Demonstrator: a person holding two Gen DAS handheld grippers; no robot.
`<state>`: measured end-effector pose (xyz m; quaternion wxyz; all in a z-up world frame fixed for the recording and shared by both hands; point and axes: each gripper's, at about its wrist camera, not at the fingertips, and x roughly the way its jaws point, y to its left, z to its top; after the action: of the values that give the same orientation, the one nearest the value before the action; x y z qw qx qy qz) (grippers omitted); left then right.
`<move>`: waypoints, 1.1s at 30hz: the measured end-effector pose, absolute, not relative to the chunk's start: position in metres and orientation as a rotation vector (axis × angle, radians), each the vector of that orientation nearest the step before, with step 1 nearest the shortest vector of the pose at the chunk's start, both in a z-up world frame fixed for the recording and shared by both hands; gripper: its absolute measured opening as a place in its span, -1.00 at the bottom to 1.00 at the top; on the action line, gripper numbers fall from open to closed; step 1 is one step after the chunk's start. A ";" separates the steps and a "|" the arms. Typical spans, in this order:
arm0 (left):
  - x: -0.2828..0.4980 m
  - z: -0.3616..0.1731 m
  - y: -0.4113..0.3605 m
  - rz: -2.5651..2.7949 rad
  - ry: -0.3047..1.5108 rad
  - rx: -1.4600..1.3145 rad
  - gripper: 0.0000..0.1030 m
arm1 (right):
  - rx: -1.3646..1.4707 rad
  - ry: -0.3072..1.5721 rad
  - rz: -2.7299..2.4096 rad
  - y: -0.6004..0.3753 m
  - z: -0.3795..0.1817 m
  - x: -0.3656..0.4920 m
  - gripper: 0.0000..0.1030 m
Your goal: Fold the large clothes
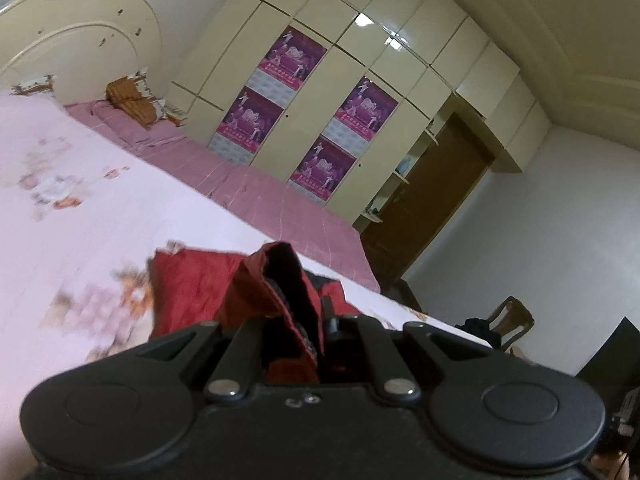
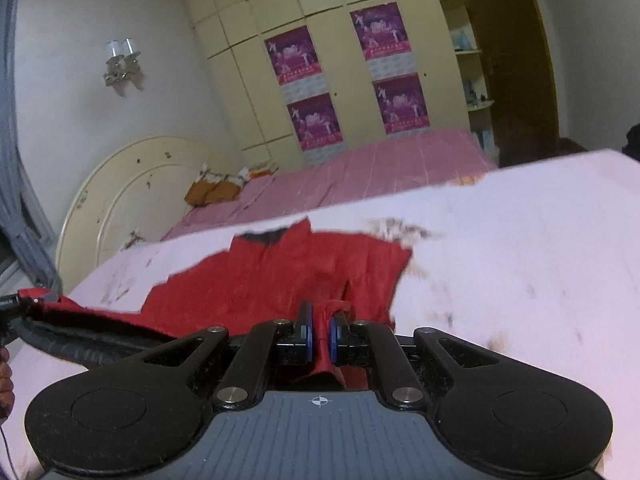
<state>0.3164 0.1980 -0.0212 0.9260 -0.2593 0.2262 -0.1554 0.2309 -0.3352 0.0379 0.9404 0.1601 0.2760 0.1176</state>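
A red jacket (image 2: 280, 276) with a black lining lies spread on a bed's pale floral sheet (image 2: 520, 260). My right gripper (image 2: 321, 330) is shut on a bunched fold of its red cloth, between blue pads. In the left wrist view my left gripper (image 1: 308, 320) is shut on a raised edge of the red jacket (image 1: 192, 292), whose cloth and dark lining hide the fingertips. At the far left of the right wrist view the left gripper (image 2: 12, 304) holds the lifted jacket edge, which stretches between both grippers above the sheet.
A pink striped cover (image 2: 360, 176) spreads behind the floral sheet, with brown pillows (image 2: 212, 192) at the cream headboard (image 2: 132, 188). A cream wardrobe (image 1: 360, 92) with purple posters, a brown door (image 1: 432, 192) and a wooden chair (image 1: 508, 320) stand beyond.
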 end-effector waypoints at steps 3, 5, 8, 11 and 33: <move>0.359 -0.023 0.198 -0.328 0.467 -0.528 -0.88 | 0.321 0.561 0.240 -0.334 0.043 0.283 -0.86; 0.387 -0.026 0.198 -0.331 0.478 -0.523 -0.88 | 0.316 0.570 0.238 -0.332 0.042 0.320 -0.86; 0.430 -0.037 0.197 -0.324 0.517 -0.520 -0.88 | 0.326 0.597 0.234 -0.332 0.031 0.374 -0.86; 0.470 -0.053 0.195 -0.316 0.567 -0.509 -0.88 | 0.335 0.647 0.213 -0.333 0.011 0.423 -0.86; 0.582 -0.132 0.227 -0.308 0.783 -0.458 0.48 | 0.381 0.814 0.091 -0.354 -0.096 0.553 0.65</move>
<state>0.5825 0.2273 -0.1323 0.8875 -0.2206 0.3765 -0.1484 0.5534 -0.3545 -0.0961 0.8996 0.1842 0.3935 0.0440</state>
